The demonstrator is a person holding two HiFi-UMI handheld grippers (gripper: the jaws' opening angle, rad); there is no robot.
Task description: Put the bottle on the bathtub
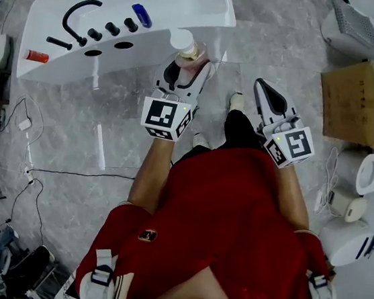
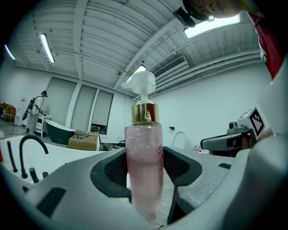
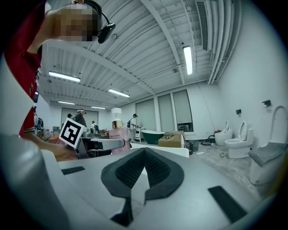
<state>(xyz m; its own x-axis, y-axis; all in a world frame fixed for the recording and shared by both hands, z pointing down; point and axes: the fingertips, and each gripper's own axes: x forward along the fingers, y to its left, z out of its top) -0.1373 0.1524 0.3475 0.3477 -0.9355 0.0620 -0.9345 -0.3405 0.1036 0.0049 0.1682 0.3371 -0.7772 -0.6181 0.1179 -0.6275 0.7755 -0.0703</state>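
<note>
A pink bottle [image 1: 187,51] with a gold collar and white pump stands upright between the jaws of my left gripper [image 1: 186,71], which is shut on it. In the left gripper view the bottle [image 2: 144,161] fills the middle, pinched by the dark pads [image 2: 112,173]. It is held just in front of the white bathtub [image 1: 178,2], near the rim's right end. The tub's black faucet [image 1: 78,14] is further left. My right gripper [image 1: 262,88] hovers to the right over the floor, shut and empty; its view shows the closed pads [image 3: 155,168] and the bottle [image 3: 118,130] at left.
On the tub rim lie black knobs [image 1: 112,29], a blue object [image 1: 142,15] and an orange bottle [image 1: 37,57]. A cardboard box [image 1: 352,101] and toilets [image 1: 373,172] stand at the right. Cables [image 1: 24,152] and a white bar [image 1: 99,145] lie on the floor at left.
</note>
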